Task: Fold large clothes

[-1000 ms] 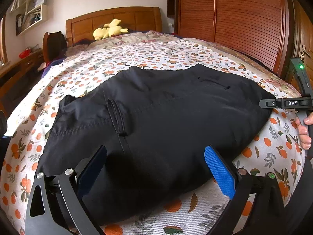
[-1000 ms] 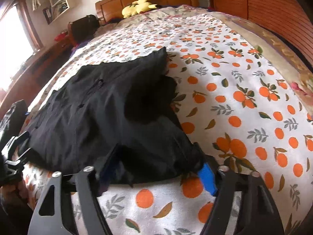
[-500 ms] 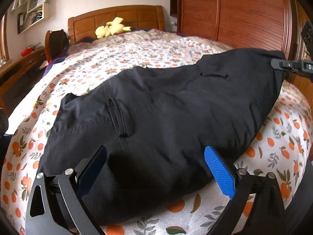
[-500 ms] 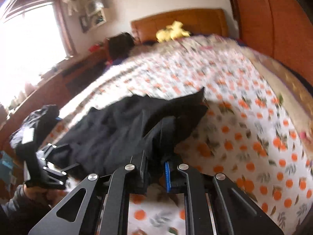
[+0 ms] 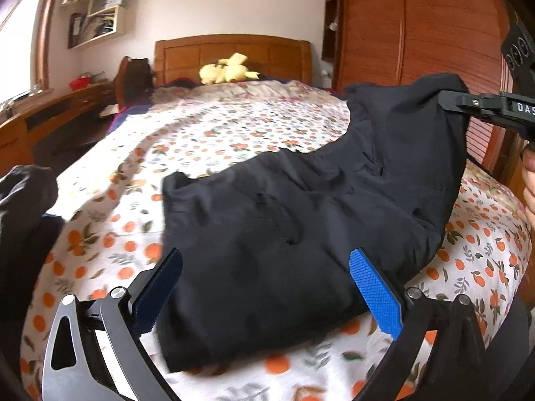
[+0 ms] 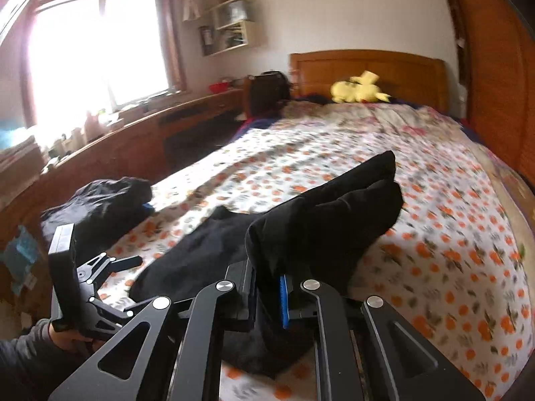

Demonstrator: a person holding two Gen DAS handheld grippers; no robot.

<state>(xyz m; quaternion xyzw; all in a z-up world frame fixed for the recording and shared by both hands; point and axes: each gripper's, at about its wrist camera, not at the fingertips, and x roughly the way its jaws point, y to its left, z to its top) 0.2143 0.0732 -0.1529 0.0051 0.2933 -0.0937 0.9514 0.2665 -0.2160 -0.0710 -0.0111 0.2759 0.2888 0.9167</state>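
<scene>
A: Report the state of the right hand-held gripper (image 6: 267,287).

B: Clenched. Its two fingers are drawn close together with a fold of the black garment (image 5: 301,234) pinched between them. One blue pad (image 6: 284,300) shows at the clamp. In the left wrist view the same unit (image 5: 451,102) holds a corner of the fabric raised above the bed (image 5: 217,133).

A: And the left hand-held gripper (image 5: 267,287)?

B: Released. Its fingers stand wide apart, a blue pad (image 5: 376,295) on the right one. The near edge of the garment lies between and just ahead of them. Contact with the fabric cannot be confirmed. In the right wrist view it (image 6: 110,264) sits to the left of the right unit, gripped by a hand (image 6: 70,337).

A: Location of the garment?

B: Directly ahead of both units, on the bed's orange-print sheet (image 6: 451,234). The part toward the left unit lies flat; the part at the right unit is lifted and drapes down.

A: Beyond that?

B: A second dark cloth pile (image 6: 100,200) lies left of the left unit. Far ahead, a yellow plush toy (image 5: 227,70) rests near the wooden headboard (image 5: 234,53). A wooden wardrobe (image 5: 418,33) stands to the right.
</scene>
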